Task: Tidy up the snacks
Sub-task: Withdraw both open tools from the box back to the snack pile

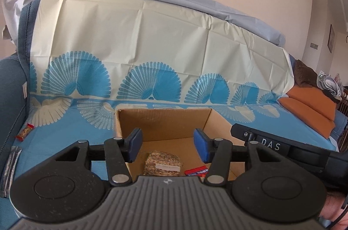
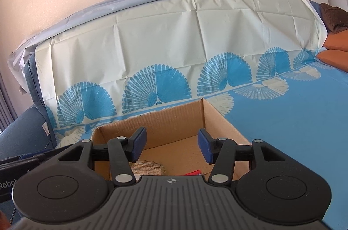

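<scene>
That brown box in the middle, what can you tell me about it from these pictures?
The cardboard box is plain brown corrugated card, open at the top, with a ragged edge at its back left corner. It sits upright on the blue patterned cover of a sofa or bed. On its floor lie a stack of seeded crackers in clear wrap and a small red and blue packet beside it. Both grippers hover at its near side with nothing between their pads; neither appears to touch it.

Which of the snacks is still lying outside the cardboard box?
The small red-ended bar on the blue cloth, left of the box; the others lie inside.
</scene>
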Motion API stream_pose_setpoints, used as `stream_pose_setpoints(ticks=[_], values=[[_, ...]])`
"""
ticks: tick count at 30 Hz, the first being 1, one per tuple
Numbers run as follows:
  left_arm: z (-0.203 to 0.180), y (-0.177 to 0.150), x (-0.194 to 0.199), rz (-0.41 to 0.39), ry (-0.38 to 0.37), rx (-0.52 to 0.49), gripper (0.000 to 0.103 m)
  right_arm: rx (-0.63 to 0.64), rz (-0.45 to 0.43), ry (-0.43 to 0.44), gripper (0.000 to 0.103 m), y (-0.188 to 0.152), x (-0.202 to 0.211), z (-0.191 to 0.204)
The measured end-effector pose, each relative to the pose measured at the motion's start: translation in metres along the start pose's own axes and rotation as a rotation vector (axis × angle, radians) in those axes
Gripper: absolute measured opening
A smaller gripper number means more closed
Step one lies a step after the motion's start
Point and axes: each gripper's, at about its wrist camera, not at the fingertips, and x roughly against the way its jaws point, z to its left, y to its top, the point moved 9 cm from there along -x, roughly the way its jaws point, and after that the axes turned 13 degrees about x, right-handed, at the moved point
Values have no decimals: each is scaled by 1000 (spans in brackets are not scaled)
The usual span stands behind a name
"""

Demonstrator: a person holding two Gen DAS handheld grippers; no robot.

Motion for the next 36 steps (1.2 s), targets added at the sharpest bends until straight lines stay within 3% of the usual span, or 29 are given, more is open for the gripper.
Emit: stream_pose_setpoints(ticks=[6,8,9,10,13,19,22,25,29,34,35,36], values=[[43,16,23,-34,53,23,32,-8,-22,46,54,3,3,36],[61,20,31,-33,81,42,28,-2,-35,69,51,4,4,53],[71,23,36,-35,94,54,24,1,-37,88,45,4,4,63],[80,25,40,-34,104,64,23,0,-34,110,37,3,4,72],[108,34,47,1,140,70,22,0,-36,184,28,1,5,104],[179,58,60,-55,305,43,23,27,-36,362,26,-4,16,173],[226,41,63,-14,396,111,20,21,55,514,26,-20,13,212],[257,22,63,23,441,185,19,46,151,574,26,-39,5,241],[265,20,55,31,454,150,19,55,274,561,27,-64,-11,262],[275,18,43,56,484,167,19,81,430,479,29,-100,-30,273],[275,18,41,58,483,166,19,83,456,465,32,-106,-32,274],[275,18,38,61,482,161,19,90,480,442,45,-112,-35,274]])
